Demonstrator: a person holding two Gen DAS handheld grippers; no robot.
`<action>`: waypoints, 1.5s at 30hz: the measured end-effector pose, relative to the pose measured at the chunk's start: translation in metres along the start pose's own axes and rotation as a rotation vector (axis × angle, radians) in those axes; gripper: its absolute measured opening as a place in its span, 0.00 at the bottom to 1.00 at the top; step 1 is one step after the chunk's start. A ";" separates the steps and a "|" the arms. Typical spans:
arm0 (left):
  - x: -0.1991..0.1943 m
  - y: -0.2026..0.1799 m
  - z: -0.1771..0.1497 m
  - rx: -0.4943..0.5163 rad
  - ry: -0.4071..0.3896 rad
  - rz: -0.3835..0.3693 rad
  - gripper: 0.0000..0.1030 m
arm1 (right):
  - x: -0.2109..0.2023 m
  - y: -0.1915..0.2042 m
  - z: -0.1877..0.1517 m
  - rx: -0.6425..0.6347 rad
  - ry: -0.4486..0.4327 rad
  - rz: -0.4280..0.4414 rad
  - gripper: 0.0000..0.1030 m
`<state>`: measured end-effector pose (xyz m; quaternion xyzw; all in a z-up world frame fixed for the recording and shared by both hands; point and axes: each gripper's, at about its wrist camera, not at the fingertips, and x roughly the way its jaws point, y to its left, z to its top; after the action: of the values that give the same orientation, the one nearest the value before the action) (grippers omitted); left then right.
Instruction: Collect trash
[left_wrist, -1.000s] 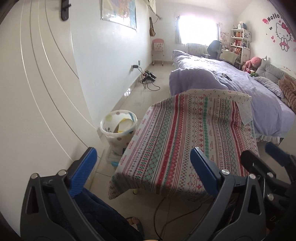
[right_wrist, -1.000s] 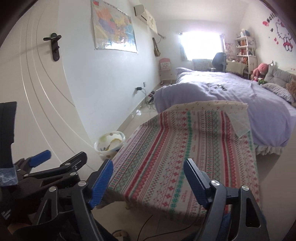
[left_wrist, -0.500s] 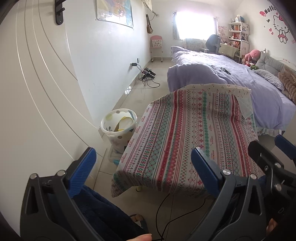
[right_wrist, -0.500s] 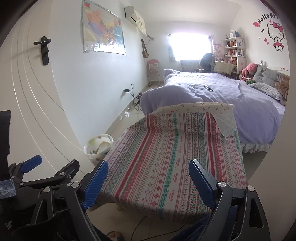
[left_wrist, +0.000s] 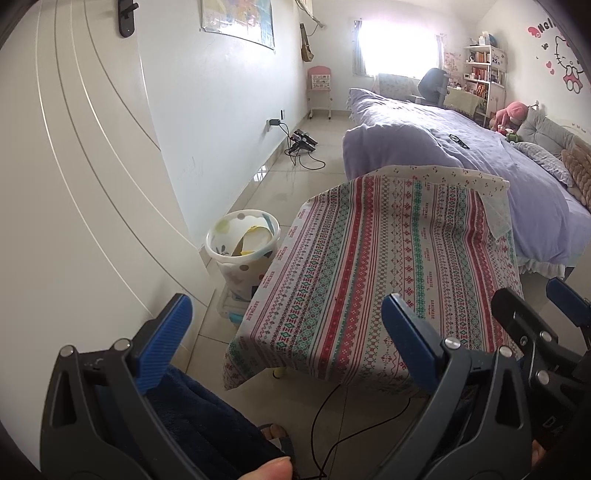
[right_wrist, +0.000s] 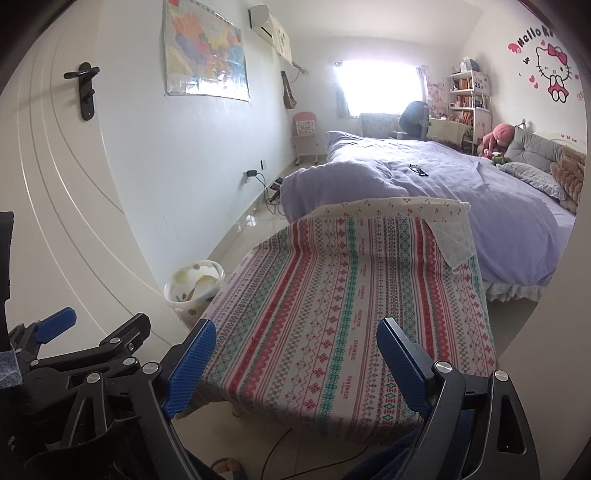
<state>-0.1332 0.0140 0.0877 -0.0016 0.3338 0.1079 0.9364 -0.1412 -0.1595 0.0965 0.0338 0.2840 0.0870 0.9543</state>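
A white polka-dot trash bin (left_wrist: 243, 243) stands on the floor between the wall and a low table; it holds yellow and white scraps. It also shows in the right wrist view (right_wrist: 194, 286). My left gripper (left_wrist: 284, 336) is open and empty, held back from the table's near edge. My right gripper (right_wrist: 295, 363) is open and empty, over the table's near end. The table wears a striped patterned cloth (left_wrist: 384, 266), also seen in the right wrist view (right_wrist: 351, 302), and no loose trash shows on it.
A purple-covered bed (left_wrist: 461, 155) lies beyond the table. A white door (left_wrist: 74, 184) and wall are on the left. A black cable (left_wrist: 325, 410) runs over the floor tiles under the table's near edge. A power strip (left_wrist: 303, 144) lies by the wall.
Both grippers have drawn back and risen from the table, so more floor and room show. Both stay open and empty.
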 end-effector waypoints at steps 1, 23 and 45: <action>0.000 0.000 0.000 0.001 0.001 0.005 0.99 | 0.000 0.001 0.000 -0.001 0.001 0.000 0.87; 0.007 0.005 0.000 -0.025 0.025 0.043 0.99 | 0.003 0.005 -0.001 0.001 0.011 -0.028 0.87; 0.008 0.005 0.000 -0.028 0.008 0.072 0.98 | 0.010 0.008 0.000 0.016 0.021 -0.026 0.87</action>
<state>-0.1283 0.0202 0.0834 -0.0033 0.3360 0.1460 0.9305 -0.1337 -0.1501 0.0918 0.0369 0.2953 0.0727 0.9519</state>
